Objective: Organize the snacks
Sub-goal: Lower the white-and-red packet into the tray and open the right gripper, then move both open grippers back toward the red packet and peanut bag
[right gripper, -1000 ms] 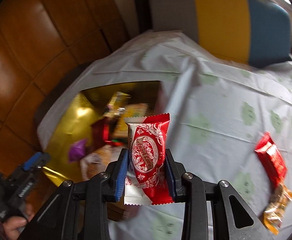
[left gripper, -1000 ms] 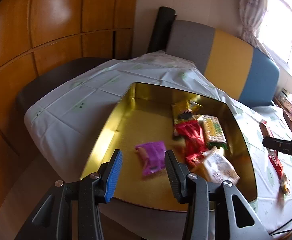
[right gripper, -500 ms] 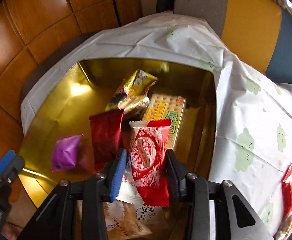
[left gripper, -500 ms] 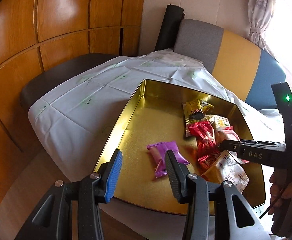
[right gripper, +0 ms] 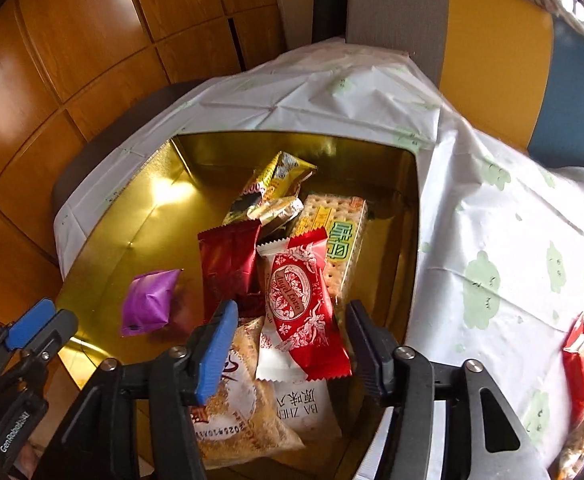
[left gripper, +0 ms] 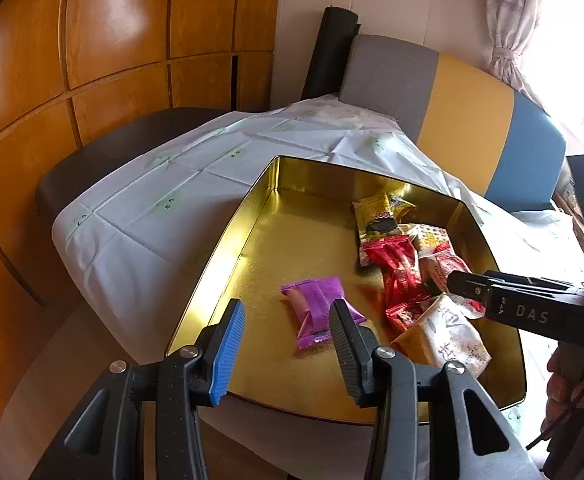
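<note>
Over gold tin (right gripper: 104,236) on desk: right hand-held gripper (right gripper: 292,344) jaws opening, red-white snack packet (right gripper: 300,300) between them, pads clear of it, packet lying on snack pile in tin. Left hand-held gripper (left gripper: 286,344) partly open, empty, above tin's near edge; purple packet (left gripper: 316,312) on tin floor beyond.

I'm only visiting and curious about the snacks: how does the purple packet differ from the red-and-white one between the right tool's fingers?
The purple packet is plain; the red-and-white packet bears an ornate oval emblem. The purple packet lies alone on bare gold floor; the red-and-white packet rests on a pile of other snacks. The purple one looks shorter. Both are sealed wrappers inside the gold tin. The right gripper is opening, its pads clear of the red-and-white packet.
</note>
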